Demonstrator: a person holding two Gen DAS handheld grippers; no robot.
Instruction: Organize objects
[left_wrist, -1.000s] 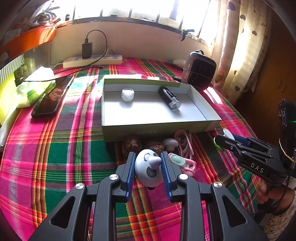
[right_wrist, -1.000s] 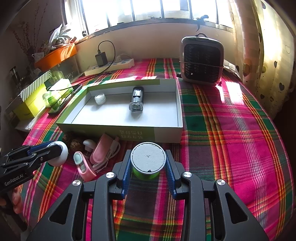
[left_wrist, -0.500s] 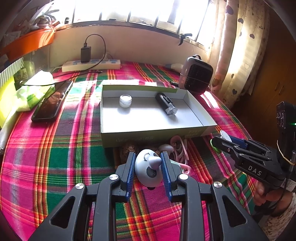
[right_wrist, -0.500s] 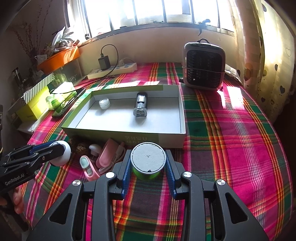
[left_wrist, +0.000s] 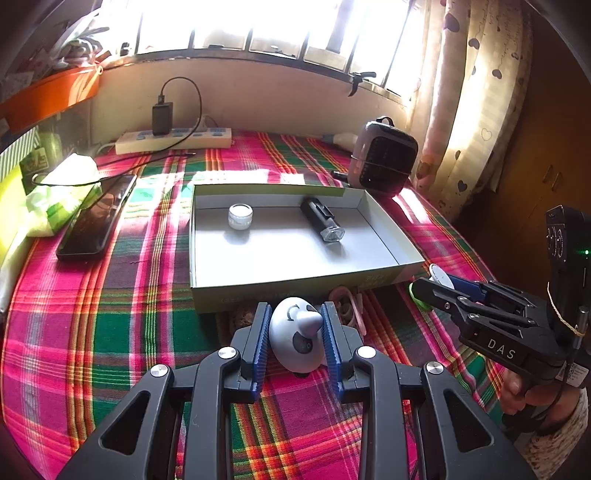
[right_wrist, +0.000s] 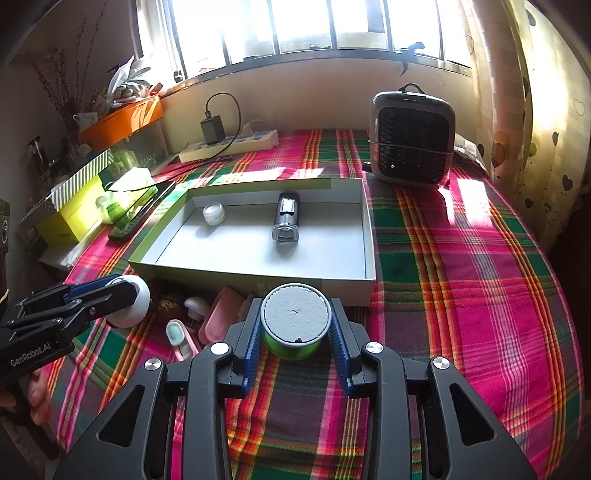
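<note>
- left gripper (left_wrist: 297, 334) has its blue ribbed pads pinching a white egg-shaped plastic toy with a little grey nose (left_wrist: 297, 332), held up just short of the near wall of the shallow grey cardboard box with the green outside (left_wrist: 295, 288)
- right gripper (right_wrist: 295, 325) is clamped on a lime green round spool with a flat grey top (right_wrist: 294, 319), also hanging just in front of the box's near wall, more toward the right corner
- the box already holds a small clear round jar (left_wrist: 240, 216) far left and a black cylinder thing with a shiny faceted end (left_wrist: 322, 223) in the middle, so I'd say the job is partway and the step now is carrying both pieces in
- if I were doing it: lift enough to clear the near wall, then set the toy in the bare near-left floor and the spool in the near-right, well apart from the black cylinder
- the toy is rounded so it'll probably roll, so get it low and touching the floor before letting go
- leftovers on the plaid cloth (right_wrist: 461, 258) near the wall: pink clips (right_wrist: 218, 325) and some brownish lumps I can't identify, so don't drag the grippers through them
</note>
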